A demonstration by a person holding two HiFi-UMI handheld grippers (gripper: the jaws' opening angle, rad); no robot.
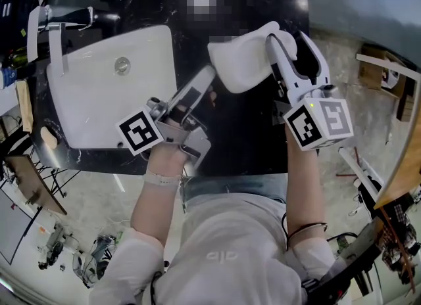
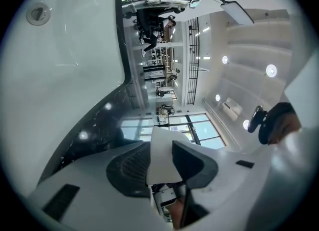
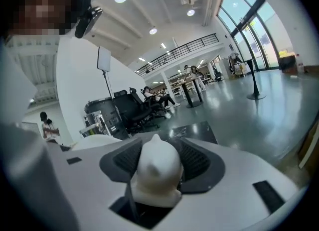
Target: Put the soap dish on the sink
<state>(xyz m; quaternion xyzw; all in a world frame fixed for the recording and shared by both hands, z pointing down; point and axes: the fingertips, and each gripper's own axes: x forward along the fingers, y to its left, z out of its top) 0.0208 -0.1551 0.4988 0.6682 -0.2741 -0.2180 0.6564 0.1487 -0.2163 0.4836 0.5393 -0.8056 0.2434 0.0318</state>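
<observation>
The soap dish (image 1: 242, 60) is clamped at opposite ends by left claw (image 1: 209, 75) and right claw (image 1: 286, 35) over the black bench (image 1: 243, 129), beside the sink (image 1: 85, 96).

Both bare forearms reach forward from the torso. The left forearm (image 1: 152, 205) angles up and to the right, ending at the left hand-held gripper (image 1: 209, 77). Its 2 jaws point away from the body and pinch a thin edge of the soap dish (image 1: 240, 60) between their pads. The right forearm (image 1: 304, 188) runs nearly straight ahead to the right hand-held gripper (image 1: 288, 39). Its 2 jaws stand wider and clamp a rounded end of the same dish. The left marker cube (image 1: 139, 131) and the right marker cube (image 1: 320, 123) sit just ahead of the wrists.
</observation>
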